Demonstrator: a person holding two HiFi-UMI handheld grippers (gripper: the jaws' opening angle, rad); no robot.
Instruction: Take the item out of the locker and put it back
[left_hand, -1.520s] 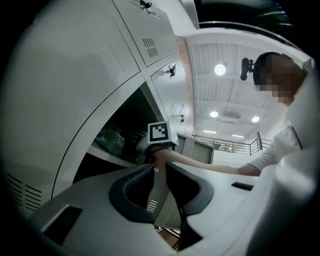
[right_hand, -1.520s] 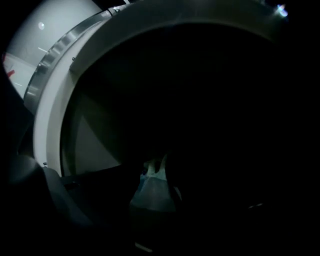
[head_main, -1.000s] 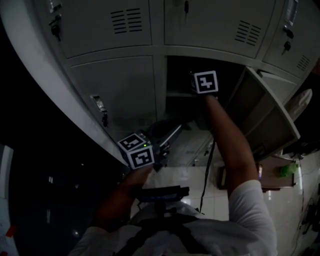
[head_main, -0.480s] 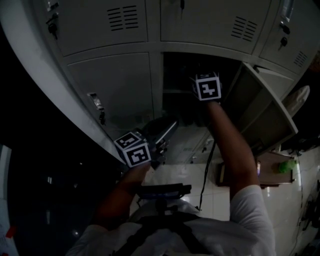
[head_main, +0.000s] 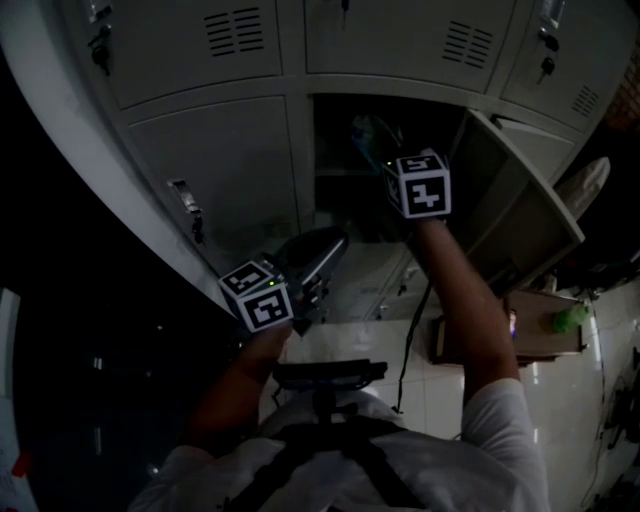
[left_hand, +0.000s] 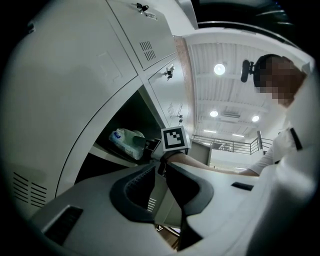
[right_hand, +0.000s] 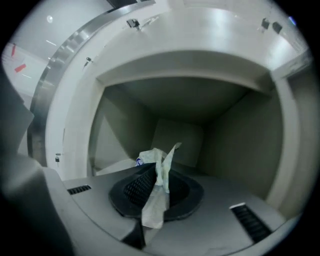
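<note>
Packet (right_hand: 152, 210) between right tongs (right_hand: 156, 186) at open locker compartment (right_hand: 185, 100) mouth, door (head_main: 510, 215) on its right, left tongs (left_hand: 159, 192) nearer, lower left, outside.

White short sleeves (head_main: 500, 430), black harness (head_main: 330, 445), checkered marker cubes (head_main: 425, 188).

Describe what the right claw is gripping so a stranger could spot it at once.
Start at the wall of grey lockers and find the one compartment with its door swung open. At its mouth the right claw is shut on a soft, crinkled pale plastic packet with a blue mark, the only soft thing among metal.
</note>
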